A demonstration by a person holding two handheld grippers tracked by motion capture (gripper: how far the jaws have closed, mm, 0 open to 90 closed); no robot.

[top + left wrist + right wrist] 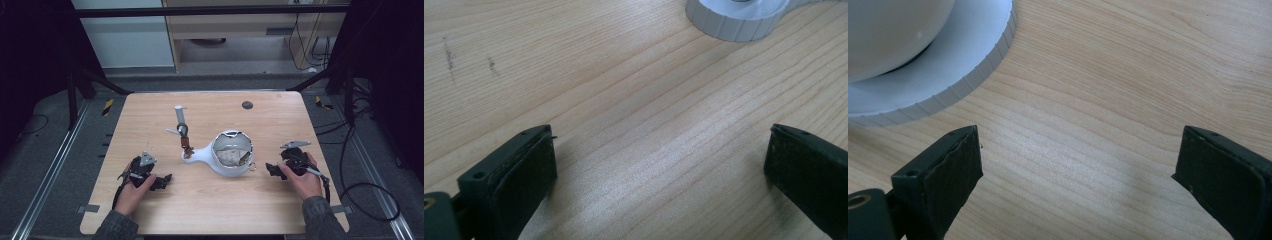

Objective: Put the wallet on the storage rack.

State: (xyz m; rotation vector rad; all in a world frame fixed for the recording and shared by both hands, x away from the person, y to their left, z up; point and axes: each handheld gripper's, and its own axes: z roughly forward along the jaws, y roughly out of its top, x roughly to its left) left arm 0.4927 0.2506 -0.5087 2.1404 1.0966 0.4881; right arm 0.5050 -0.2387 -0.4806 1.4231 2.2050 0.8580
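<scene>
A white bowl-shaped holder (231, 152) with a long neck sits mid-table, something pale and crumpled inside it. A small stand (183, 131) with a grey upright tube rises at the neck's end. My left gripper (163, 182) rests low at the front left, held by a hand, its jaws wide apart over bare wood (659, 150). The holder's ribbed white base (736, 20) lies ahead of it. My right gripper (273, 171) sits right of the bowl, open too, with nothing between its jaws (1078, 165). The ribbed base (948, 75) and the bowl's white wall (888, 30) lie close ahead.
The wooden table (210, 205) has a small dark round disc (247, 105) near its far edge. Black frame struts stand at both far corners, and cables (365, 200) trail over the floor at the right.
</scene>
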